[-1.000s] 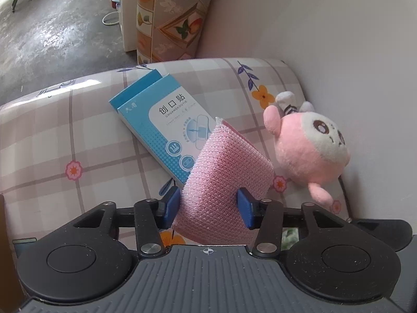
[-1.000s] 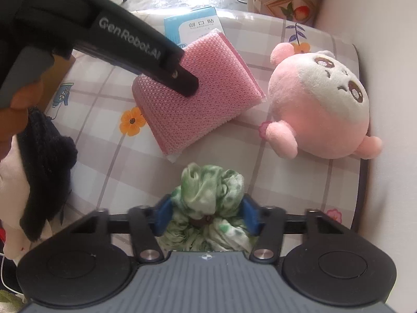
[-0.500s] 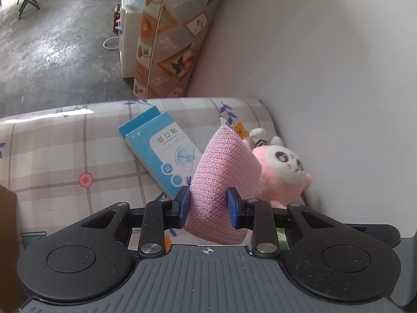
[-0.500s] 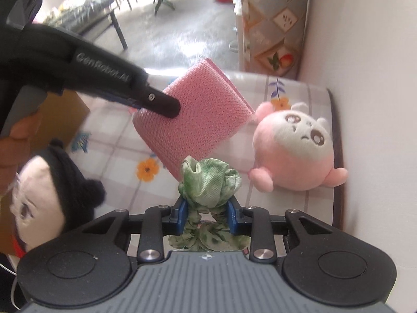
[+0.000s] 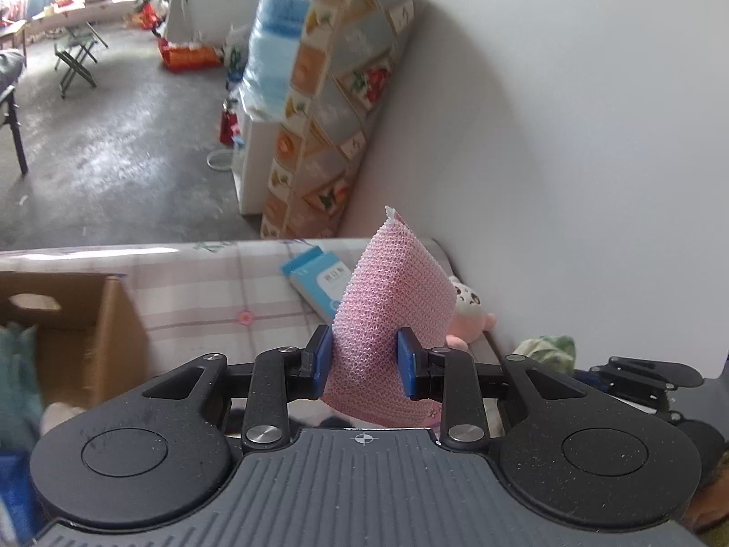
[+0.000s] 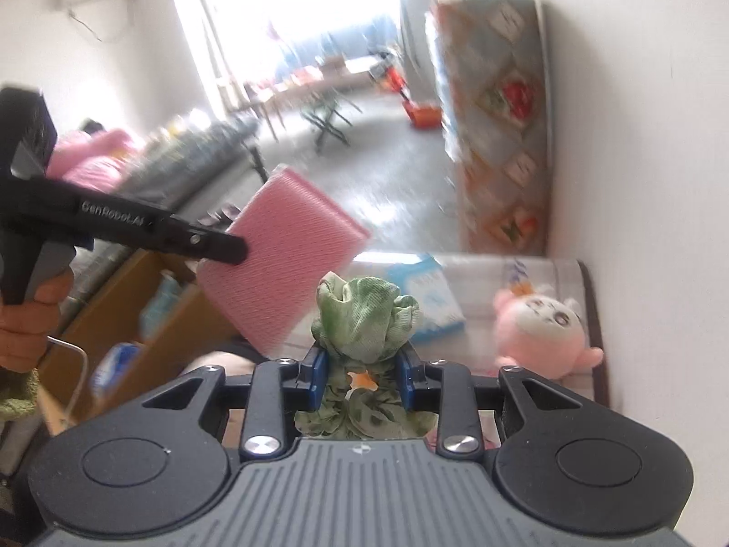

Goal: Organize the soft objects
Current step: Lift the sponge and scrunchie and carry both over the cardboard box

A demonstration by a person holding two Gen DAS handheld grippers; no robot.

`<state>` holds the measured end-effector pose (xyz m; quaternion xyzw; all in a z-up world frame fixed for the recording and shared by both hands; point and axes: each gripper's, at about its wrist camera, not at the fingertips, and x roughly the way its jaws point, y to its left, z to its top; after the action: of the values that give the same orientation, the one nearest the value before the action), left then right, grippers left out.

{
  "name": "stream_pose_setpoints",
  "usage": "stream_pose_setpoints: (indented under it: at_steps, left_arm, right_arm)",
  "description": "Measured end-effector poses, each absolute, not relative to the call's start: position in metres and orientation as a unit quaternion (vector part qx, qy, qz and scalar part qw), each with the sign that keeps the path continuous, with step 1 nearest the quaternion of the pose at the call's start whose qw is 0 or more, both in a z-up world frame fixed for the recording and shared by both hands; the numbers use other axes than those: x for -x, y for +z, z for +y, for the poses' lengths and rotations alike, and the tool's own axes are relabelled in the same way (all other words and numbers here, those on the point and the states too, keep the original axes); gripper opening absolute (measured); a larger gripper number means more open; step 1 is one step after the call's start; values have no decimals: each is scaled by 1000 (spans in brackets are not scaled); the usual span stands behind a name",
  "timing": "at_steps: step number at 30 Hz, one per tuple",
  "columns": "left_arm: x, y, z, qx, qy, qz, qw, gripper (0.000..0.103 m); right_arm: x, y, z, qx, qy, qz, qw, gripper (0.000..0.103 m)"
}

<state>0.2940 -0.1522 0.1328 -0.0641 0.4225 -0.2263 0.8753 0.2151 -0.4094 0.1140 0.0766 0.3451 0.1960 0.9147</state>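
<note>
Box (image 5: pixel 91 332) at 9 o'clock. My left gripper (image 5: pixel 364 360) has pinched the pink sponge (image 5: pixel 392 301) tight and lifted it off the table (image 5: pixel 205 296); right gripper (image 6: pixel 364 378), at 3, likewise raised w/ jaws narrow on the green scrunchie (image 6: pixel 364 314). Both picks done; boxing's next, I'd say.

A plain white wall (image 5: pixel 569 136) runs along the right. A patterned panel (image 5: pixel 337 105) leans against it on the grey concrete floor (image 5: pixel 114 168). Bright daylight floods the far window (image 6: pixel 296 9), beyond a folding stool (image 5: pixel 75 61).
</note>
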Motion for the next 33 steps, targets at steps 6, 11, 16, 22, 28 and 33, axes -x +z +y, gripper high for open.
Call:
stream_pose_setpoints:
  at_steps: [6,11,16,22,28,33]
  left_arm:
    - [-225,167,-78,91,-218,368,900,29]
    - [-179,181,-19,121,-204,334,912,29]
    - [-148,184,37,142,-171,312,924,29]
    - [-138,164,94,178,-138,315,922,29]
    - [-155,104,137,232,-121,366,893,29]
    - [-182,42,142,261,-122,421,860,29]
  right_arm:
    - [-164,159,-370,-84,257,290,918,33]
    - [-140,188,-318,-87,318,268,905,33]
    - [-137,208,-254,-86,378,263,884,33]
    - [-168,197,-180,-87,409,305,856,33]
    - [-209,155,-125,-71,391,369,840,33]
    - [-235,131,-94,-49,370,403,836,33]
